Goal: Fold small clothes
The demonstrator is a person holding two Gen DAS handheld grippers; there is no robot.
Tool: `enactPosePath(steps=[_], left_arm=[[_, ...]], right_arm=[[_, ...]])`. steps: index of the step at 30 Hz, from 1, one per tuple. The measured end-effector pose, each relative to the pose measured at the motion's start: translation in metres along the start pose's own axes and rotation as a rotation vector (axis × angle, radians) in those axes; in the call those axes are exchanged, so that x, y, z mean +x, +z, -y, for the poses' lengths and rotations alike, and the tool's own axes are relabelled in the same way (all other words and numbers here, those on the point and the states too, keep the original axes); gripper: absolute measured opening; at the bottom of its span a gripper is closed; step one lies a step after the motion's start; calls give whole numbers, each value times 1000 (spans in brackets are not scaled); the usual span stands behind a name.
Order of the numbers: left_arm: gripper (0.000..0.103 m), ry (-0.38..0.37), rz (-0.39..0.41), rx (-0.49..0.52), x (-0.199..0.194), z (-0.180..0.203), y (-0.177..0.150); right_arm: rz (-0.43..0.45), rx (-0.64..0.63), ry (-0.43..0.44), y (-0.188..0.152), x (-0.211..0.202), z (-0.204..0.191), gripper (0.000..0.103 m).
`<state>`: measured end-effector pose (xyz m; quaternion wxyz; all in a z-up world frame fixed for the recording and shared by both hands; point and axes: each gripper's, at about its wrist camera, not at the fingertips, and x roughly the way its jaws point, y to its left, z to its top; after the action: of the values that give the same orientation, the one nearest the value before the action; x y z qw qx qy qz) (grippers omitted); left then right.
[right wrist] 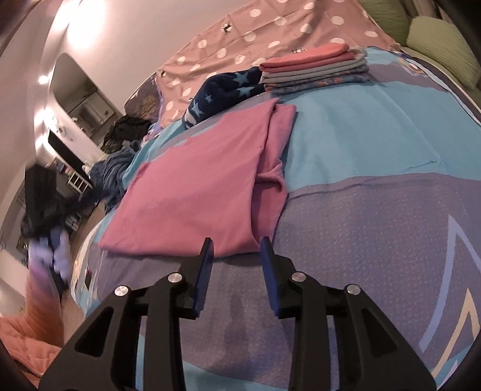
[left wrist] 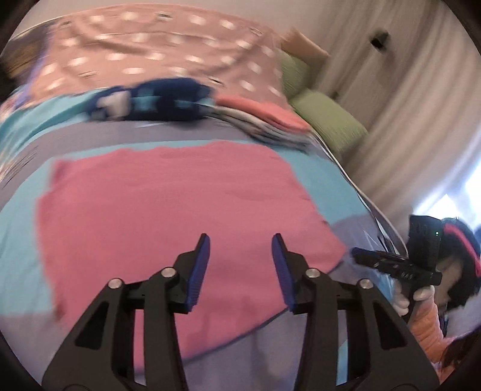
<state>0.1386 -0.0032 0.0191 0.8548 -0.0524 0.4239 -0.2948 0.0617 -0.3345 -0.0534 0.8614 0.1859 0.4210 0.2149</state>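
A pink garment [left wrist: 168, 210] lies spread flat on the blue and purple bedspread [left wrist: 18, 240], with one side folded over itself in the right wrist view [right wrist: 198, 186]. My left gripper [left wrist: 240, 243] hovers open and empty over the garment's near part. My right gripper [right wrist: 237, 246] is open and empty just in front of the garment's near edge; it also shows in the left wrist view [left wrist: 390, 261] at the garment's right corner.
A stack of folded clothes [right wrist: 315, 69] sits at the far side of the bed [right wrist: 375, 210], next to a dark blue star-patterned item [right wrist: 222, 93]. A pink dotted cover [right wrist: 270, 27] and green pillows [right wrist: 442, 45] lie behind. Dark clothes [right wrist: 126, 132] are piled at the left.
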Motion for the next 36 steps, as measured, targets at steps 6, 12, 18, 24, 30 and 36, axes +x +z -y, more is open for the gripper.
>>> enactPosePath(steps=[6,12,18,24,30,36], left_arm=[[27,-46,-132,146,98,69,46],[24,0,-247,120,189,95,73],[36,87,-305,147,231,100,81],[45,121,-317,218,240,111,80],[47,85,-332,168,244,103,87],[47,58,-330,168,241,100,86]], right_arm=[[-32,9,75,2,13,14,33],[-45,44,175,0,20,26,34],[-1,73,182,0,9,32,34],[-10,-83,177,17,5,11,34],[-254,-11,376,29,54,29,34],[-348,-185,401,29,38,29,22]])
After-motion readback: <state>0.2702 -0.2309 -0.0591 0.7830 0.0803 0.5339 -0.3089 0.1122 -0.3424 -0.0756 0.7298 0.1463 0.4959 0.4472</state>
